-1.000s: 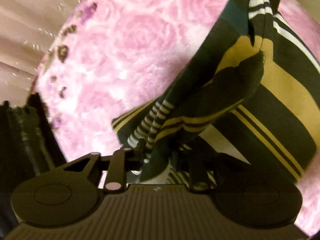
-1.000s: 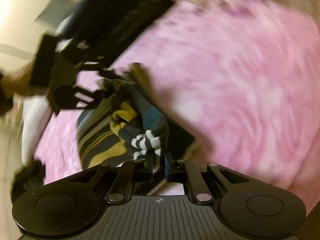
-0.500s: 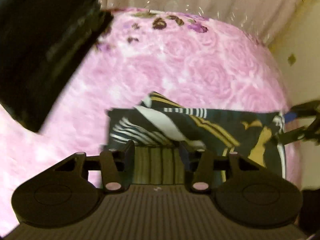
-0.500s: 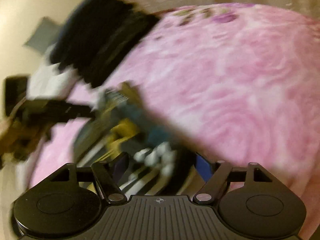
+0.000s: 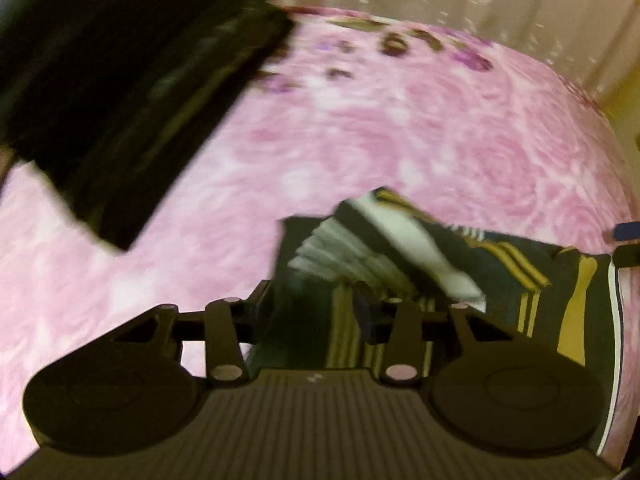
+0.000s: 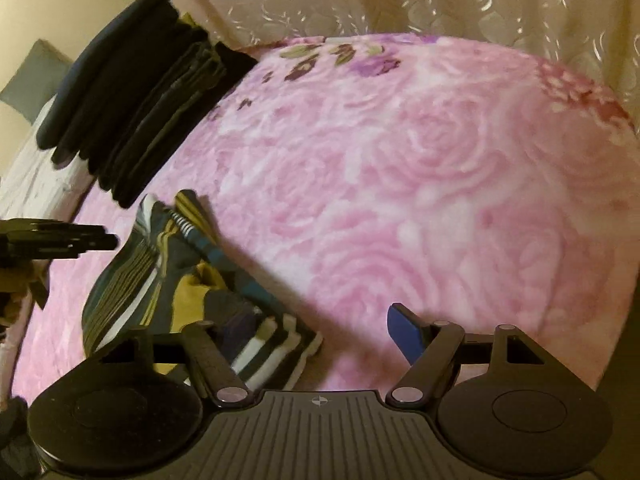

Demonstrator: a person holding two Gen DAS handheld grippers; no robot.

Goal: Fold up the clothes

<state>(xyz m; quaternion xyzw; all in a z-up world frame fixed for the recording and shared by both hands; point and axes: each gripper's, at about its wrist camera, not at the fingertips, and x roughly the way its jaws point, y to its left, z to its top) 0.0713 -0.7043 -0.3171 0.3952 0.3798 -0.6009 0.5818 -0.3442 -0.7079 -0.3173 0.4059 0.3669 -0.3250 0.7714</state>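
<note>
Right gripper (image 6: 352, 336) wide open, holding nothing. Left gripper (image 5: 316, 308) partly open, jaws closing over the striped shirt (image 5: 440, 264); grip unclear. Square the edges on the pink blanket (image 6: 400, 180) before the next fold.

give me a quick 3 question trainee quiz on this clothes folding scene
1. True or false: the right hand-held gripper is clamped on the striped garment.
2. What lies at the far left of the pink rose blanket? A) a stack of dark folded clothes B) a laundry basket C) a pillow pile
3. Fill in: the striped garment lies ____ on the blanket, not lifted.

Key:
1. False; its jaws stand wide and empty.
2. A, the dark folded clothes.
3. Flat.
</note>
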